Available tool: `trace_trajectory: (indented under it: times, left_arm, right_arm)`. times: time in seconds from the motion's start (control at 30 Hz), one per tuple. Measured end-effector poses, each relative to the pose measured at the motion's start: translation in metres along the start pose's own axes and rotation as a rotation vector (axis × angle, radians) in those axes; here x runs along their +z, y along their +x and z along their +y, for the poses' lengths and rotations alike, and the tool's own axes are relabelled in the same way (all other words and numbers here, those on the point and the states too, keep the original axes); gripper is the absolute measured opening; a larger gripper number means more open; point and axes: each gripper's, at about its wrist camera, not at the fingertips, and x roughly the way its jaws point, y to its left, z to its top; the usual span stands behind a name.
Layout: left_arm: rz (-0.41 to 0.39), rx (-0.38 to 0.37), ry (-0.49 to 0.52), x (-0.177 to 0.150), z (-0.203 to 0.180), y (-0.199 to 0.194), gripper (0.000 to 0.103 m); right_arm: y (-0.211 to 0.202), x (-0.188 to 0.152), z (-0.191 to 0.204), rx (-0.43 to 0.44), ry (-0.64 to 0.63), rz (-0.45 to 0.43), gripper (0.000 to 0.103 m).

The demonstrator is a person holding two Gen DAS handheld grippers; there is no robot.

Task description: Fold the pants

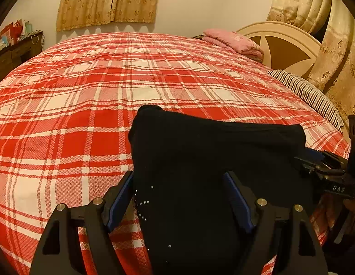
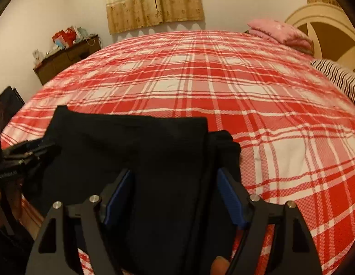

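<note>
Black pants [image 1: 211, 142] lie folded into a compact stack near the front edge of the red plaid bed [image 1: 85, 91]. A few small studs glint on their left side. My left gripper [image 1: 179, 176] hovers over the stack's left part, jaws wide, blue pads clear of the cloth. My right gripper [image 2: 174, 171] stands open over the right part of the pants [image 2: 131, 137], where a fold edge runs between its fingers. Each gripper shows at the edge of the other's view: the right gripper [image 1: 323, 167] and the left gripper [image 2: 28, 153].
A folded pink blanket [image 1: 234, 41] and a striped pillow [image 1: 310, 91] lie by the cream headboard [image 1: 282, 43] at the far right. A dark dresser [image 2: 67, 61] with clutter stands at the left wall. The plaid cover [image 2: 223, 80] stretches beyond the pants.
</note>
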Motion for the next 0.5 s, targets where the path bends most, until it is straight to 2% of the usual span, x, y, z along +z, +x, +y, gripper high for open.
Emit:
trace_trajectory:
  times: [0.13,0.27,0.37,0.43,0.5]
  left_arm:
    - [-0.028,0.054,0.051,-0.001,-0.003,-0.013,0.079]
    - [-0.028,0.057,0.048,-0.005,0.002,-0.013,0.079]
    - [-0.023,0.043,0.029,-0.011,0.009,-0.013,0.079]
    - [-0.027,0.04,0.019,-0.013,0.012,-0.016,0.079]
    - [-0.037,0.035,0.013,-0.013,0.015,-0.019,0.079]
  right_arm:
    - [-0.014,0.003,-0.006,-0.003,0.031,-0.025,0.074]
    - [-0.033,0.002,-0.004,-0.089,-0.018,-0.096,0.074]
    - [-0.023,0.001,-0.006,-0.031,0.01,-0.044,0.074]
    - [-0.013,-0.002,-0.006,-0.041,-0.001,-0.005,0.074]
    - [-0.014,-0.003,-0.004,-0.05,-0.021,-0.012,0.074]
